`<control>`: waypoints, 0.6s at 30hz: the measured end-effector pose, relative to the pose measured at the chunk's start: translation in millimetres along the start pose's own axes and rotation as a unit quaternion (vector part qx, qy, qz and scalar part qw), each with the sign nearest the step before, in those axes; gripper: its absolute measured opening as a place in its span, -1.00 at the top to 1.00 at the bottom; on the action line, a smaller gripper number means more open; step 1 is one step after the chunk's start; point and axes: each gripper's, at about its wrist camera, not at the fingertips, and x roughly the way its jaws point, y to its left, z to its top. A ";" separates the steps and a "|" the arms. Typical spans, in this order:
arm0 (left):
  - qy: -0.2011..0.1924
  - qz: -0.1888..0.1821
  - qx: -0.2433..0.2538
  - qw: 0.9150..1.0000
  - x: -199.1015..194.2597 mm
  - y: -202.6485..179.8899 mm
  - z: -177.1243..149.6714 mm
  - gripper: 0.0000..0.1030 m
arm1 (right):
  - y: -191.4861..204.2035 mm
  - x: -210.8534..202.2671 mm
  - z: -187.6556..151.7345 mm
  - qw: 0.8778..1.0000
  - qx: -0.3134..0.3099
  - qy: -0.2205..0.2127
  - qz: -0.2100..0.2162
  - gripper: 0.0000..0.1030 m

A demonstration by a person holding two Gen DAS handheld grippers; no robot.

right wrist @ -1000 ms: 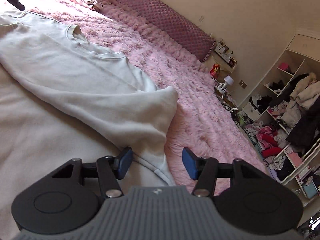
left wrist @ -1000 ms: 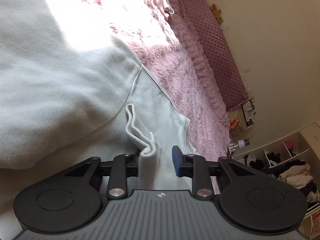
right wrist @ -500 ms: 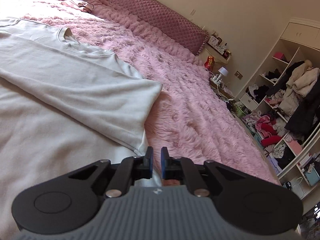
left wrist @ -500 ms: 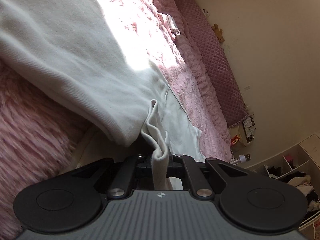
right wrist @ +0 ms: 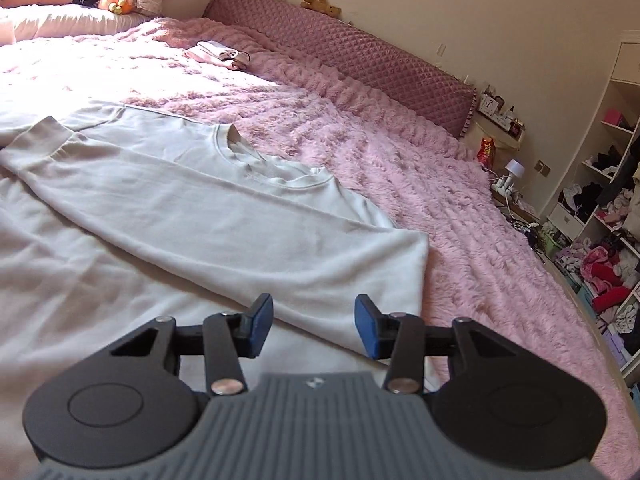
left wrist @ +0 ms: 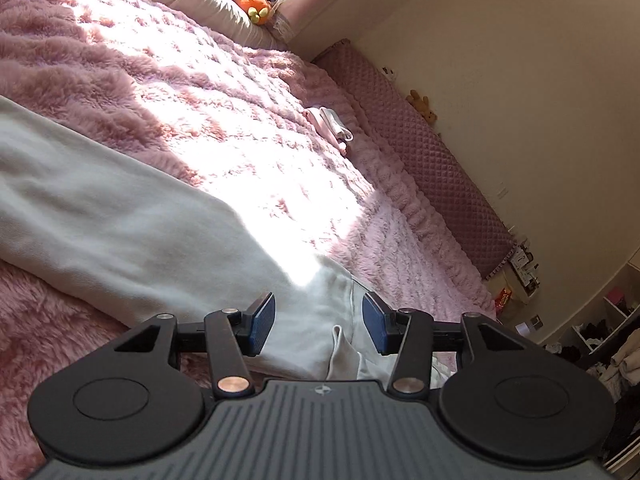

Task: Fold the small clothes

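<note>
A pale grey-white sweatshirt [right wrist: 168, 216] is lying spread on a bed covered by a fluffy pink blanket [right wrist: 420, 184], its round neckline [right wrist: 240, 148] pointing toward the quilted mauve bolster [right wrist: 360, 60] along the far wall, and one sleeve [right wrist: 280, 240] is lying folded across the body with its ribbed cuff [right wrist: 36, 140] at the far left. The right claw [right wrist: 314, 326] is hovering over the near edge of that folded sleeve with its blue pads [right wrist: 262, 322] standing apart; its jaws have just been opening, and nothing is being gripped between them, the cloth simply lying beneath. In the left wrist view the left claw [left wrist: 318, 324] is likewise standing open, its jaws having just been parting, and a small upright fold of white fabric [left wrist: 340, 348] is sitting loose in the gap without touching either pad [left wrist: 262, 322]. Beyond it the other sleeve [left wrist: 120, 216] is stretching away to the left across the blanket, sunlight is washing out the middle of the bed, and a small folded pink and white garment [left wrist: 330, 128] is lying well apart near the bolster. An orange plush toy [left wrist: 256, 4] is resting by the pillows at the head of the bed, and open shelves [right wrist: 604, 184] crammed with clothes are standing at the right.
</note>
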 end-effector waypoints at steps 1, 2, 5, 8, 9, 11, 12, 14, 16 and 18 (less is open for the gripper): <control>-0.010 0.015 -0.001 1.000 -11.8 7.5 5.0 -0.08 | 13.9 -0.9 10.4 1.000 0.008 -0.003 0.021 0.20; -0.019 0.030 -0.004 0.999 -22.9 15.9 9.1 -0.08 | 24.8 -0.8 18.6 0.999 0.013 -0.006 0.035 0.19; -0.050 0.080 -0.040 0.995 -61.9 56.8 20.0 -0.08 | 63.2 -2.0 41.0 0.997 0.017 -0.017 0.074 0.18; -0.077 0.119 -0.106 0.984 -93.6 102.7 25.6 -0.08 | 98.3 -5.3 58.7 0.994 0.018 -0.020 0.106 0.15; -0.087 0.128 -0.127 0.980 -100.9 118.1 28.3 -0.08 | 108.9 -7.8 62.8 0.993 0.018 -0.020 0.115 0.14; -0.099 0.141 -0.157 0.972 -108.4 141.3 31.2 -0.16 | 124.6 -12.2 68.4 0.992 0.010 -0.022 0.126 0.13; -0.102 0.144 -0.171 0.969 -109.5 150.4 33.2 -0.16 | 130.8 -15.4 69.6 0.992 0.003 -0.023 0.127 0.12; -0.113 0.131 -0.196 0.965 -108.3 166.0 35.0 -0.16 | 138.1 -19.4 70.5 0.991 -0.009 -0.025 0.130 0.12; -0.129 0.124 -0.206 0.962 -101.4 174.9 36.8 -0.20 | 137.9 -20.1 68.4 0.991 -0.017 -0.020 0.129 0.11; -0.140 0.122 -0.217 0.958 -94.3 180.9 37.8 -0.20 | 137.1 -20.6 65.2 0.992 -0.021 -0.015 0.127 0.11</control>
